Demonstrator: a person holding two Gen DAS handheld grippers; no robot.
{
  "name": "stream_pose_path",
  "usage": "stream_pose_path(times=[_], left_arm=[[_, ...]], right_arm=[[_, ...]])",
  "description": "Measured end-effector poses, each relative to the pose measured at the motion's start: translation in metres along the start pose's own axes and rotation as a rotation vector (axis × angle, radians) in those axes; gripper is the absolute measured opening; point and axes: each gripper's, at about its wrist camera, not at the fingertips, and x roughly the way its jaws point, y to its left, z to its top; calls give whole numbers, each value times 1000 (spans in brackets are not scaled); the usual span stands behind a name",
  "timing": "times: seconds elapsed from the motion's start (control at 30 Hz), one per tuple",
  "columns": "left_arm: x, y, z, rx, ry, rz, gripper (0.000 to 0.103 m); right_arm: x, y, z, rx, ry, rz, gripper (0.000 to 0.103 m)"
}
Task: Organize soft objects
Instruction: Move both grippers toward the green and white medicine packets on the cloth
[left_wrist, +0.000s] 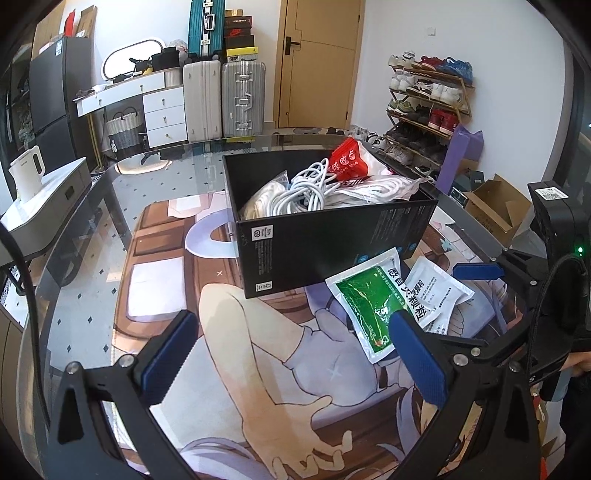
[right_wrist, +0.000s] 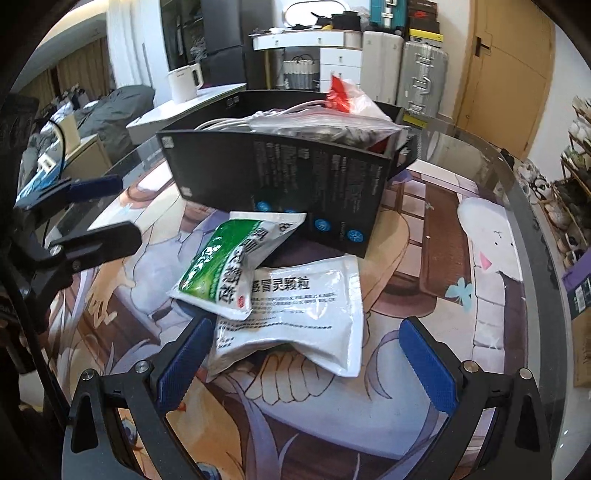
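Note:
A black box (left_wrist: 325, 236) stands on the printed mat, filled with white cables (left_wrist: 310, 188), a red bag (left_wrist: 347, 162) and clear plastic bags (right_wrist: 321, 125). A green medicine pouch (left_wrist: 373, 302) leans against the box's near wall and lies over a white pouch (left_wrist: 437, 295). My left gripper (left_wrist: 295, 354) is open over bare mat, and its right finger overlaps the green pouch's near corner in the left wrist view. My right gripper (right_wrist: 304, 365) is open, with the white pouch (right_wrist: 295, 317) reaching in between its fingers. The green pouch (right_wrist: 229, 269) rests on top of it. The left gripper (right_wrist: 107, 214) shows at the left.
The mat (left_wrist: 155, 288) lies on a glass table whose rim (left_wrist: 74, 221) curves on the left. A white kettle (left_wrist: 27, 177) stands on a side cabinet. Suitcases (left_wrist: 225, 99), a shoe rack (left_wrist: 428, 107) and a cardboard box (left_wrist: 498, 210) stand beyond the table.

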Motion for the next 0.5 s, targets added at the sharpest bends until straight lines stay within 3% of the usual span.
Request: stream_pose_path(times=[0.5], left_arm=[[3, -1, 0, 0, 14, -11, 103]], right_arm=[[9, -1, 9, -29, 39, 26, 100]])
